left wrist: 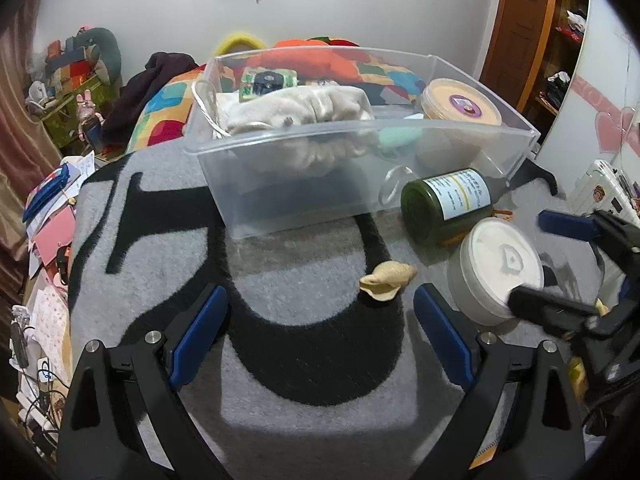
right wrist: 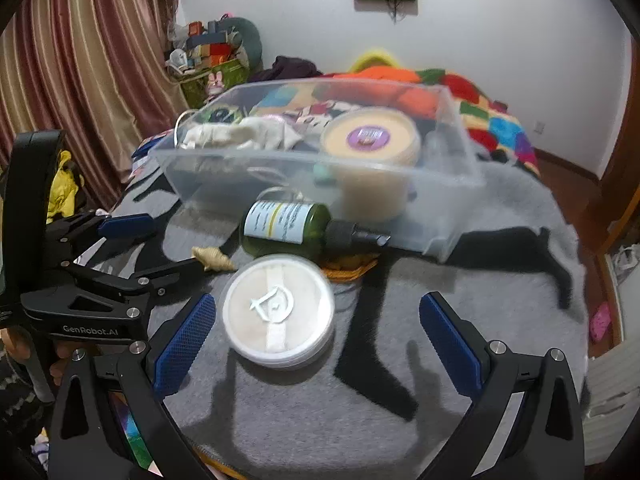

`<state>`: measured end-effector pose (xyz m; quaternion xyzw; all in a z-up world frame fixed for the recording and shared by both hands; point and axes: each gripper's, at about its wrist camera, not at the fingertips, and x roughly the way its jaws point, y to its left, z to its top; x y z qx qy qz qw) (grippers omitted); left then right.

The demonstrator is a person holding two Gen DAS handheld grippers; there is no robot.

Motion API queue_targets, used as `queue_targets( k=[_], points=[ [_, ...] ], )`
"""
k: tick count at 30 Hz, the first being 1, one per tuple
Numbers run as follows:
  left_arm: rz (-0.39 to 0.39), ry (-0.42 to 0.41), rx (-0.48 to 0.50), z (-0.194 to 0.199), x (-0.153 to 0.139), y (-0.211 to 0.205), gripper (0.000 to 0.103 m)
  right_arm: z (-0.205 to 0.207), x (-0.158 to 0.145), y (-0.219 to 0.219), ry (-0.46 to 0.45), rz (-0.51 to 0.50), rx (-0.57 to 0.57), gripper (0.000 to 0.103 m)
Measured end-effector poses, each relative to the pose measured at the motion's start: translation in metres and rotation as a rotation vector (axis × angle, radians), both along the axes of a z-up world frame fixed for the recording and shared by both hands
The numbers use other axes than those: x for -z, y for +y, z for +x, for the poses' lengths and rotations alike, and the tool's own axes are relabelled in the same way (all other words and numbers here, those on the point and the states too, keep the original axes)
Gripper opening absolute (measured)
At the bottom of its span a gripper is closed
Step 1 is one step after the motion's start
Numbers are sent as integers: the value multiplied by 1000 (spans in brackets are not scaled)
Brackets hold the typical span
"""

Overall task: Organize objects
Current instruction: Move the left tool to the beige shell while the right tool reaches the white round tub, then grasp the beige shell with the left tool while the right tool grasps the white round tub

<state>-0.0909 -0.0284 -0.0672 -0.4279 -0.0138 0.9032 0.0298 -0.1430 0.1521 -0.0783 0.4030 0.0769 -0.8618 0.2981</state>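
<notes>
A clear plastic bin [left wrist: 360,140] [right wrist: 448,200] sits on a grey and black blanket [left wrist: 304,248]. It holds a cream cloth pouch [left wrist: 296,108] and an orange-lidded jar [right wrist: 372,136]. In front of the bin lie a green spray bottle [left wrist: 448,204] [right wrist: 288,230] on its side, a white round tub [left wrist: 496,268] [right wrist: 278,312] and a beige shell [left wrist: 388,276] [right wrist: 212,260]. My left gripper [left wrist: 322,336] [right wrist: 176,242] is open, with the shell just ahead of it. My right gripper [right wrist: 316,344] [left wrist: 526,258] is open, and the tub lies between its fingers, close to the left pad.
An orange woven item [right wrist: 348,270] peeks out under the bottle. A colourful quilt [left wrist: 168,108] and plush toys lie behind the bin. Papers and clutter [left wrist: 52,220] crowd the left edge of the bed. Curtains [right wrist: 80,80] hang at the left, and a wooden door [left wrist: 520,20] stands at the right.
</notes>
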Motion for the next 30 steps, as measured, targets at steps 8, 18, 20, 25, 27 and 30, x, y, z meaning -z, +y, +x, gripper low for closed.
queue_targets(
  k=[8,18,20,25,27,30],
  points=[
    [-16,-5,28,0,2,5,74,-7,21,-9,-62,-11,-28,97],
    [-30,-12,86,-3,2,25,62,1,18,-19,-24,-20,-84,64],
    [-33,-13,92,-6,2,26,60,0,18,-14,-28,-26,-73,64],
    [-58,-11,83,-9,3,34,51,0,18,0,-28,-27,-45,64],
    [-64,-6,81,-11,2,36,41,-1,16,6,-31,-32,-31,64],
    [-53,-3,81,-11,2,37,22,-2,14,17,-33,-43,-6,64]
  ],
)
